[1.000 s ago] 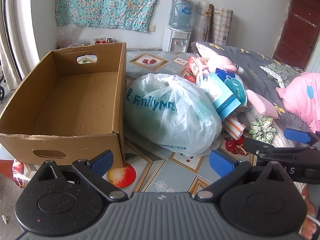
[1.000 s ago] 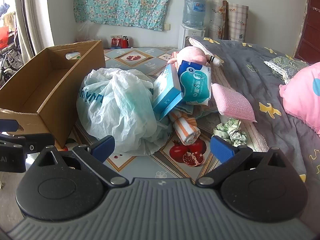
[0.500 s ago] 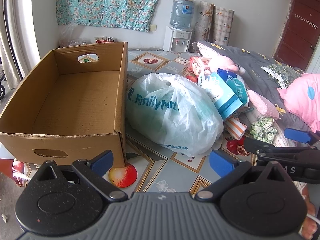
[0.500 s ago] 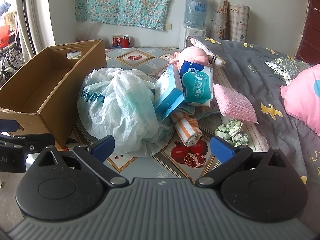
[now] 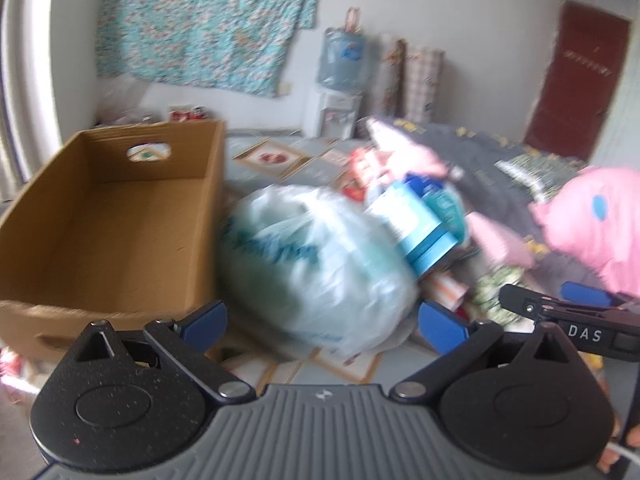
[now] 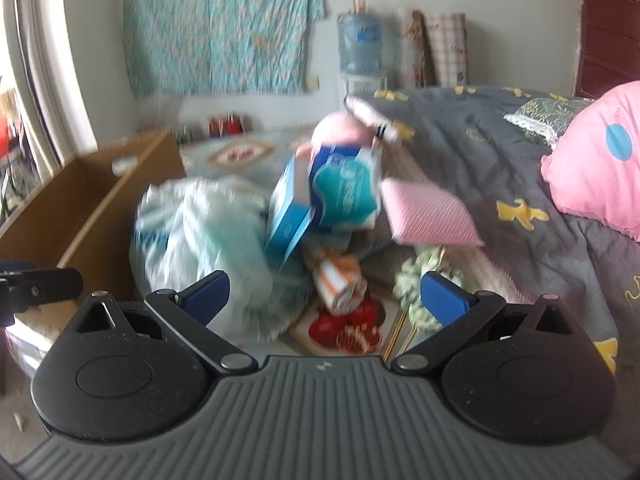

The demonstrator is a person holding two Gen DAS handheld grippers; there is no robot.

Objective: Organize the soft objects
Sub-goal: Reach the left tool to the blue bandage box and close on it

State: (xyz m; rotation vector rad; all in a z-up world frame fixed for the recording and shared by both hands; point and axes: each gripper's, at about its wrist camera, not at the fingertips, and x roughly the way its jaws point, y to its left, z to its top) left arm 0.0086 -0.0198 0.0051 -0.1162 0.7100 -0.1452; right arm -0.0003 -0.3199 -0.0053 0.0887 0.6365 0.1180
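Floral cloth (image 5: 208, 24) on wall; water dispenser (image 5: 340, 92) beside patterned rolls (image 5: 412, 76); red cans, probably (image 6: 225, 125).

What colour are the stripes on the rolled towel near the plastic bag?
Orange and white stripes on the rolled towel, best in the right wrist view, though blurred.

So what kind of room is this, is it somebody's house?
Most likely a bedroom in a home. A grey quilt with a big pink pillow lies on the right, a flowered cloth hangs on the wall, and a water dispenser stands in the corner.
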